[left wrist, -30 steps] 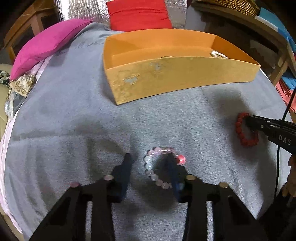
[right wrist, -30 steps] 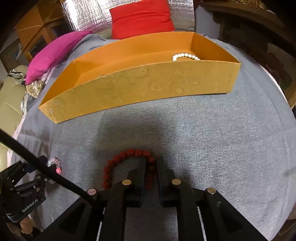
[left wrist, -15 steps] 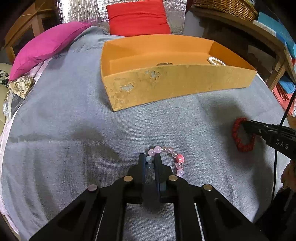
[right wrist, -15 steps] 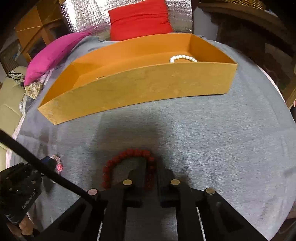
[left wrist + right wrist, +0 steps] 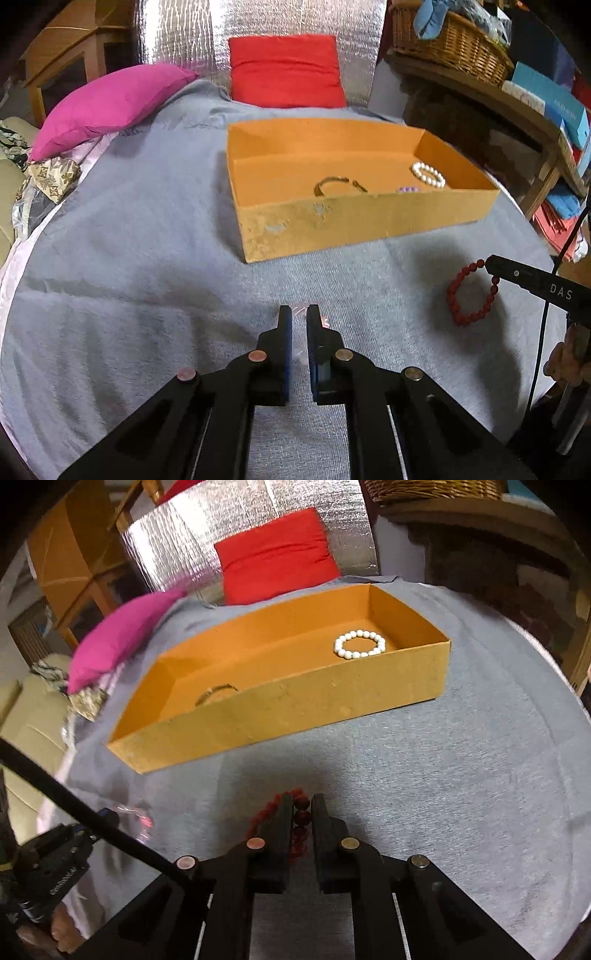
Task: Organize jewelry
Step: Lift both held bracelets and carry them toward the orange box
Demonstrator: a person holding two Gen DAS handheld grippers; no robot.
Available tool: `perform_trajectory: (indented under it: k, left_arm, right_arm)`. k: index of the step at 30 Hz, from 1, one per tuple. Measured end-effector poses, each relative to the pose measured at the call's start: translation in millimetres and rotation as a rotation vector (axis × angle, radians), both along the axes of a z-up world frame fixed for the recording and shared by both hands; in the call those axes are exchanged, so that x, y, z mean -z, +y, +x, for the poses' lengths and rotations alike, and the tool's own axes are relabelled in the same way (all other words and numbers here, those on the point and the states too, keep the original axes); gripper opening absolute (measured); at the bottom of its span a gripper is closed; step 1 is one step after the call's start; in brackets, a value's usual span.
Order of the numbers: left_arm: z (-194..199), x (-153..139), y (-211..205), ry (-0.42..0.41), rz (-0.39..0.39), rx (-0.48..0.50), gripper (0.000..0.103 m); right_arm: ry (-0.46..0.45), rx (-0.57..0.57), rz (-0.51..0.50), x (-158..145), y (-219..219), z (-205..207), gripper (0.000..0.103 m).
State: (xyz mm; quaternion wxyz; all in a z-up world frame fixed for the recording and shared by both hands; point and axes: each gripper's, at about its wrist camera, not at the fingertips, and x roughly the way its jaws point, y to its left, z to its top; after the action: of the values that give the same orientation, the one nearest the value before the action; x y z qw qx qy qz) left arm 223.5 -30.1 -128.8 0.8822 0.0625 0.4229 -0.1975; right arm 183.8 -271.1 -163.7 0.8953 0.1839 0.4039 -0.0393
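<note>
An orange cardboard box [image 5: 369, 218] [image 5: 295, 709] lies on a grey cloth. Inside it are a white bead bracelet [image 5: 428, 174] [image 5: 359, 644], a thin dark bangle [image 5: 338, 184] [image 5: 216, 692] and a bit of purple beads [image 5: 408, 189]. My left gripper [image 5: 299, 312] is shut on a pale pink bead bracelet [image 5: 324, 320], mostly hidden behind the fingers and blurred in the right wrist view [image 5: 142, 821], lifted above the cloth. My right gripper [image 5: 299, 801] is shut on a red bead bracelet [image 5: 301, 818] [image 5: 469, 295], which hangs from it above the cloth.
A magenta cushion [image 5: 110, 103] and a red cushion [image 5: 286, 70] lie behind the box. A wooden shelf with a wicker basket [image 5: 450, 40] and boxes stands at the right. Grey cloth [image 5: 129, 277] spreads left of and before the box.
My left gripper closed on the pink bracelet and lifted it. My right gripper lifted the red bracelet off the cloth. Both views now sit higher and look into the box.
</note>
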Motion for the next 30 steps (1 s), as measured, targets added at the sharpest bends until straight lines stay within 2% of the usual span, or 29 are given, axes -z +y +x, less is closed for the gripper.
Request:
perform_trajectory:
  k: [6,9,11,13,15,18,23,27,30]
  left_arm:
    - [3,0,0,-0.002,0.018,0.006,0.008]
    - [7,3,5,-0.003,0.057,-0.016,0.008]
    - [9,6,6,0.005,0.085,-0.022,0.016]
    - [9,11,7,0.018,0.112,-0.011,0.042]
    - [6,14,4,0.025,0.132,0.008,0.061]
    - [2,20,-1,0.045,0.141,0.052,0.063]
    - [4,34,-11,0.117,0.155,0.061,0.064]
    - [9,40,-15,0.13,0.173,0.051,0.064]
    - [14,41,-12,0.135,0.132,0.032,0.064]
  right_arm:
    - [-0.015,0.005,0.051,-3,-6,-2,0.011]
    - [0.004,0.006,0.062,0,-8,-1,0.011]
    - [0.016,0.006,0.057,1,-10,0,0.011]
    - [0.033,0.011,0.053,5,-13,1,0.011]
    - [0.052,0.016,0.055,9,-18,0,0.011]
    - [0.073,0.015,0.055,13,-20,1,0.011]
    - [0.097,0.001,0.051,18,-16,4,0.011]
    - [0.117,-0.013,0.052,22,-12,7,0.011]
    - [0.124,-0.015,0.054,24,-11,7,0.011]
